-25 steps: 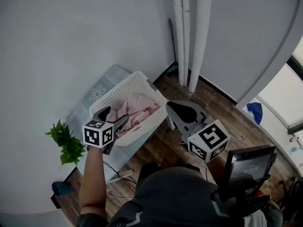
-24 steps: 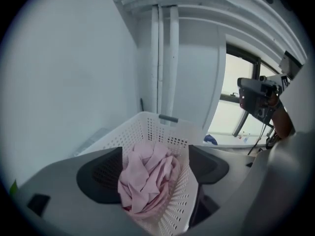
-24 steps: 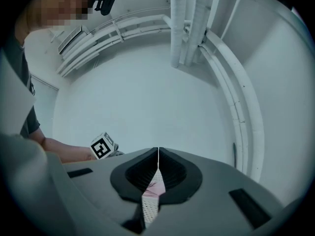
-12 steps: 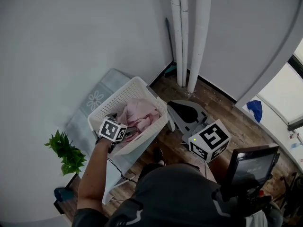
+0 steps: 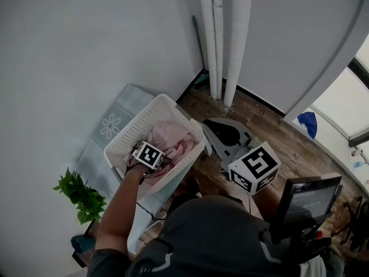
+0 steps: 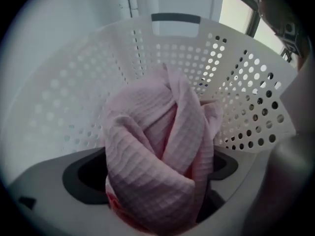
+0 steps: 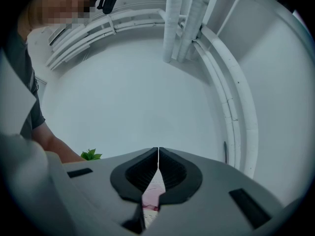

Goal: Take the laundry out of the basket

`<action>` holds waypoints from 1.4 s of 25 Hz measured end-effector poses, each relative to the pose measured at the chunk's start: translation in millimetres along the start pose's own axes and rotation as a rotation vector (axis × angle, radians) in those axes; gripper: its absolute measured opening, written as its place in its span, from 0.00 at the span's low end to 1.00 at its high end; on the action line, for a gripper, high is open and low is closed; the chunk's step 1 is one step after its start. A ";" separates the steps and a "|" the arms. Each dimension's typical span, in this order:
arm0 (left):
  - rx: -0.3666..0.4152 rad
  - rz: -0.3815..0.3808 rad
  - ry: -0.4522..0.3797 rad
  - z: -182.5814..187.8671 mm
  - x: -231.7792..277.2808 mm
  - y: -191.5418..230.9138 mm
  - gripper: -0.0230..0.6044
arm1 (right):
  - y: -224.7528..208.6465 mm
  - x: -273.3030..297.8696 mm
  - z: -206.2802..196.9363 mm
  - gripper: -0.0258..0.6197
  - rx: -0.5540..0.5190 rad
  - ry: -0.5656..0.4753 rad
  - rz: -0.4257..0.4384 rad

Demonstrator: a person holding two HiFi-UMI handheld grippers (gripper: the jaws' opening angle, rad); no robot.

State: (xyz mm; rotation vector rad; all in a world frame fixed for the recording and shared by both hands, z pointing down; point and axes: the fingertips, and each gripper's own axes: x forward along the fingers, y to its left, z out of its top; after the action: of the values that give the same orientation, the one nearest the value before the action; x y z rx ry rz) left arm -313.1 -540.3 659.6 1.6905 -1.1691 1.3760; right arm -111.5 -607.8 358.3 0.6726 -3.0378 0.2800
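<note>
Left tool [image 6: 155, 178]: pointing steeply down into the basket [image 6: 236, 73], its jaws having just been opening and now standing wide apart, with the cloth bulging up between them but not being pinched yet
Laundry [image 6: 147, 132]: lying as a bunched pink bundle inside the white perforated basket, close to its far wall
Right tool [image 7: 158, 167]: idling closed with its jaws meeting, gripping nothing, pointing level at the wall outside the basket
Step in hand: reaching in for a grip on the bundle
Doing it well: by my judgement, the left tool should be sinking a little deeper so it is straddling a thick fold rather than a loose edge, then closing firmly before lifting clear of the rim
Watching for: a shallow pinch letting the cloth slip, or the light basket dragging along
</note>
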 end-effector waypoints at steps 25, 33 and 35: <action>-0.004 -0.133 -0.075 13.3 52.6 -2.1 0.90 | -31.2 -12.1 -25.2 0.07 0.058 0.048 -0.171; -0.014 -0.145 -0.116 21.7 52.5 -2.8 0.78 | -32.8 -11.1 -26.6 0.07 0.065 0.047 -0.180; -0.010 -0.146 -0.130 24.1 53.0 -2.8 0.76 | -32.0 -9.7 -26.9 0.07 0.065 0.047 -0.177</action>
State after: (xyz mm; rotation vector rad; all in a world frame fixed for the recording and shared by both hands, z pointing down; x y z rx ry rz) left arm -298.6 -573.0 705.6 1.8428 -1.0963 1.1854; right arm -89.9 -627.5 389.8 0.9189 -2.9112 0.3843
